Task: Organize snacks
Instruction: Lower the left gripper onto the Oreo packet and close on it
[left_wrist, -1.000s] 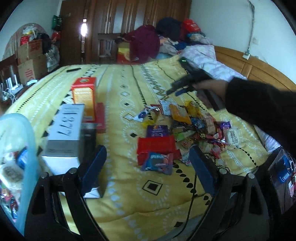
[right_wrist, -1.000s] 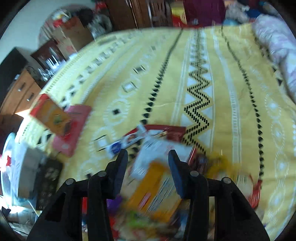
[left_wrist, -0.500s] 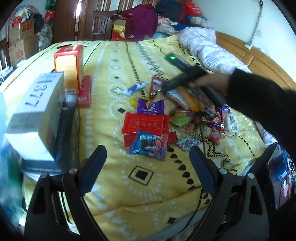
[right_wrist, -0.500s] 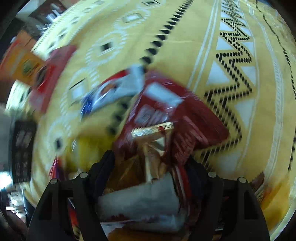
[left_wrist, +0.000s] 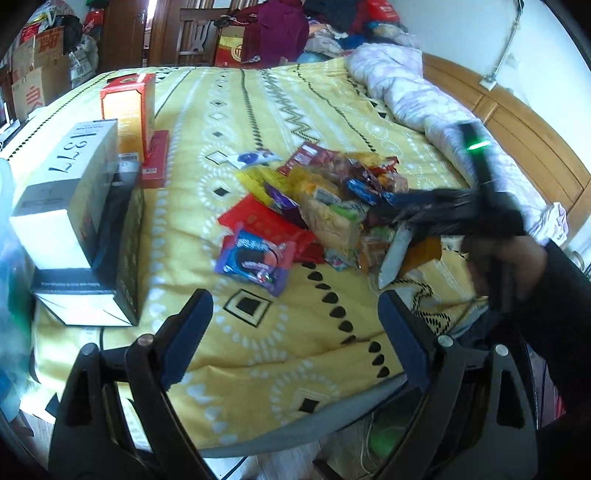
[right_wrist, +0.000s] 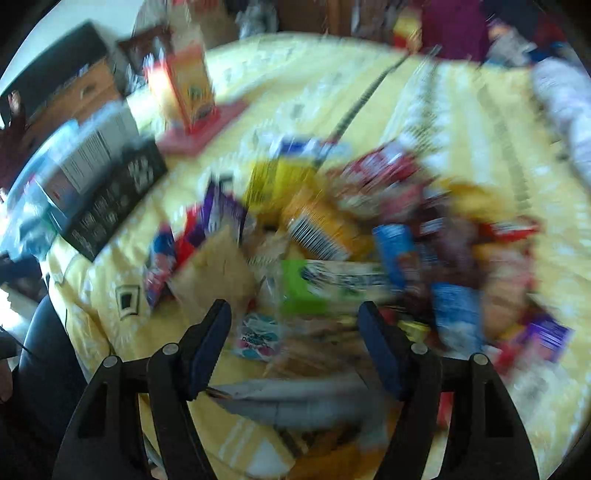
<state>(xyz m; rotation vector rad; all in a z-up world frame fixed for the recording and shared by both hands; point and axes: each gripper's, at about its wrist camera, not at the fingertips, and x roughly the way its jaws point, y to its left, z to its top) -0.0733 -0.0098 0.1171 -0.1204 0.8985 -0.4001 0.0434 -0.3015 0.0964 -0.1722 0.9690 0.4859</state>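
Note:
A heap of snack packets (left_wrist: 332, 199) lies on the yellow patterned bedspread (left_wrist: 258, 339). A purple cookie packet (left_wrist: 255, 260) and a red packet (left_wrist: 255, 221) lie at the heap's near left edge. My left gripper (left_wrist: 291, 306) hovers open over bare bedspread in front of the heap, holding nothing. My right gripper (right_wrist: 293, 321) is open just above the heap (right_wrist: 332, 229), which is badly blurred. A white-grey packet (right_wrist: 288, 398) lies under its fingers, not pinched. In the left wrist view the right gripper (left_wrist: 424, 203) reaches into the heap's right side, held by a hand (left_wrist: 506, 258).
At the left stand a white box (left_wrist: 66, 184) on a black box (left_wrist: 92, 280), an orange carton (left_wrist: 129, 107) and a flat red box (left_wrist: 155, 158). A blue plastic bag (left_wrist: 11, 258) is at the left edge. A lilac quilt (left_wrist: 406, 92) and a wooden headboard (left_wrist: 535, 147) bound the right.
The right gripper's jaws widened, and it swept from the heap's far side to its near right, bunching the packets together. The left gripper drifted slightly lower and closer to the bed.

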